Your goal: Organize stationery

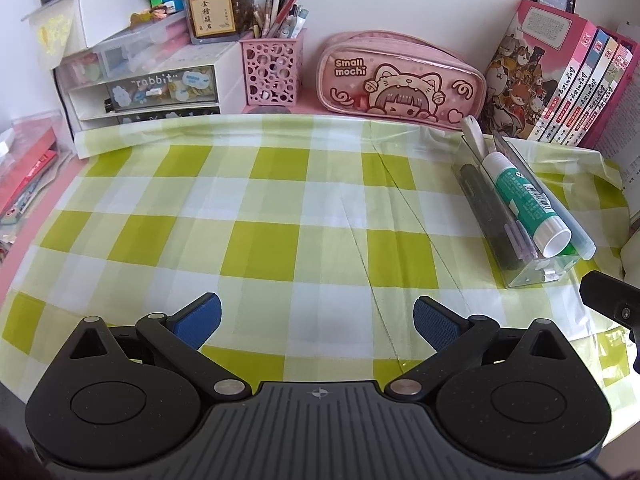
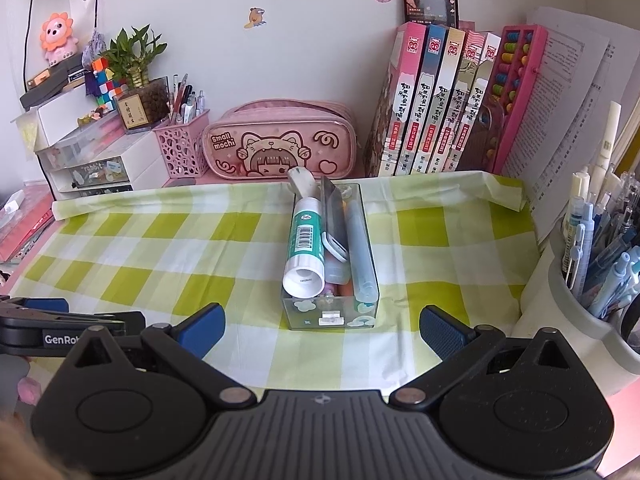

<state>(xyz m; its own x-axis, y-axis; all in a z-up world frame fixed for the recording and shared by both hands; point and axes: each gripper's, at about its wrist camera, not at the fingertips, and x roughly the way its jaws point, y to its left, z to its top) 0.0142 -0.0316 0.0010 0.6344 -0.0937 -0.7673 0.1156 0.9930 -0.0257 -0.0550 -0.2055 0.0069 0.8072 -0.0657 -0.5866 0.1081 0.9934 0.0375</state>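
Left wrist view:
- My left gripper has its jaws spread wide, with nothing between the blue pads; only the checked green and white cloth shows under them.
- The clear box lies on the cloth to the right of my jaws, well apart from them, running at a slant toward the back.
- In the box I see a glue stick with a green label and white ends lying on top, a dark pen beside it, and a white handle poking out past the far end.
- Behind the cloth stand a pink pencil case, a pink pen cup full of pens, a small set of drawers and a row of books.
- A piece of my right gripper shows at the right edge.

Right wrist view:
- My right gripper is spread wide too, gripping nothing; the pads sit either side of bare cloth.
- The clear box sits straight ahead, just beyond my fingertips, its near end facing me and touching neither pad.
- The glue stick lies along the left side of the box, a pale blue pen along the right.
- The pencil case is behind the box, the books to its right, and a grey cup of pens at the far right.
- My left gripper shows at the left edge.
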